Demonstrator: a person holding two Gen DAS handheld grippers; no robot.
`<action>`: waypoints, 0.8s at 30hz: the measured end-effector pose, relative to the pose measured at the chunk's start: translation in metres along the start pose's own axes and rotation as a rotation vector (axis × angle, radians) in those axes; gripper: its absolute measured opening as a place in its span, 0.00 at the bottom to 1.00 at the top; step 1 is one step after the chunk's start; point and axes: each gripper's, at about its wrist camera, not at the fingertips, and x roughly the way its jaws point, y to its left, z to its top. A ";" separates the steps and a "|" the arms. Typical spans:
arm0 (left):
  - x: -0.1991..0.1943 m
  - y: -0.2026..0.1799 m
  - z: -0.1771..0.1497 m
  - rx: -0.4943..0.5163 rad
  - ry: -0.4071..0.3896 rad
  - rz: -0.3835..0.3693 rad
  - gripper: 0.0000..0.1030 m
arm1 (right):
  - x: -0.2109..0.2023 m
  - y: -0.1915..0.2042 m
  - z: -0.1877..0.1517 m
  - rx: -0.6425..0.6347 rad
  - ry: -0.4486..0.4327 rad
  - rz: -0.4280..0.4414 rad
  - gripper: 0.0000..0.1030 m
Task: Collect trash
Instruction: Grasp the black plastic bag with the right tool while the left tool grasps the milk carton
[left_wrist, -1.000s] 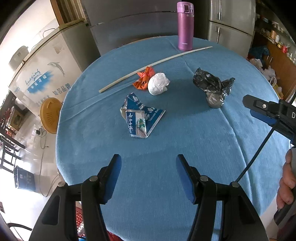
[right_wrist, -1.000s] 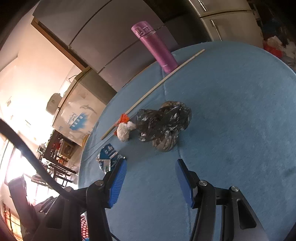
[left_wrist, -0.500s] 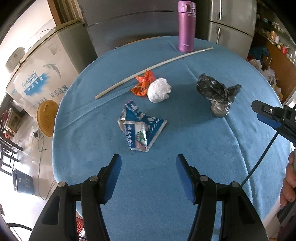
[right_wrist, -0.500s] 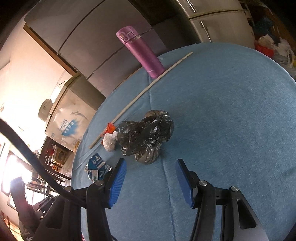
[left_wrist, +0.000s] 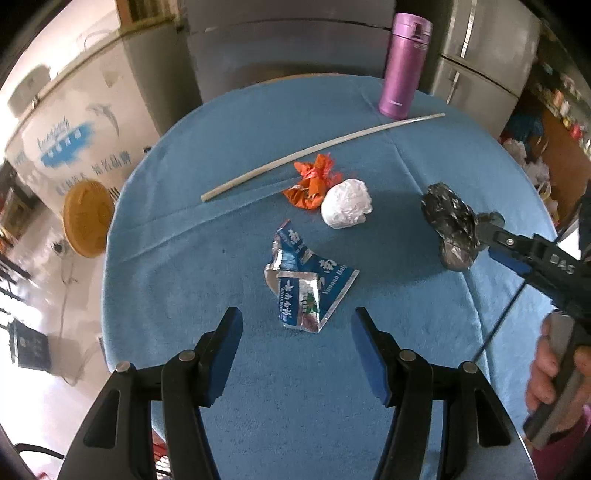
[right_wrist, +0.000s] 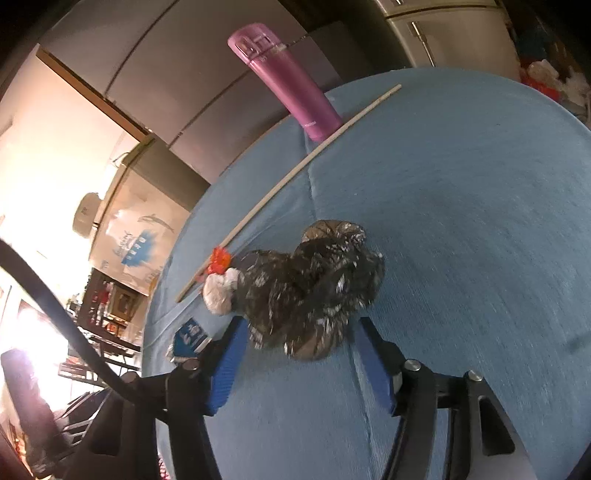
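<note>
Trash lies on a round table with a blue cloth. A crumpled blue and silver wrapper lies just ahead of my open, empty left gripper. Behind it are an orange scrap and a white paper ball. A crumpled black plastic bag lies to the right. In the right wrist view the bag sits at the fingertips of my open right gripper, partly between the fingers. The white ball and orange scrap show to its left.
A purple flask stands at the table's far edge, also in the right wrist view. A long pale stick lies across the far half. Refrigerators and a white freezer stand behind the table.
My right gripper has moved forward to the black bag, which now sits between its fingertips. My left gripper has moved closer to the blue wrapper. Both stay open.
</note>
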 end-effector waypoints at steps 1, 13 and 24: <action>0.002 0.005 0.000 -0.012 0.010 -0.014 0.60 | 0.004 0.000 0.002 -0.001 0.005 -0.008 0.63; 0.036 0.024 0.008 -0.086 0.108 -0.139 0.67 | 0.048 0.011 0.004 -0.077 0.030 -0.114 0.61; 0.070 0.024 0.029 -0.148 0.077 -0.182 0.45 | 0.041 0.001 -0.007 -0.078 0.002 -0.118 0.38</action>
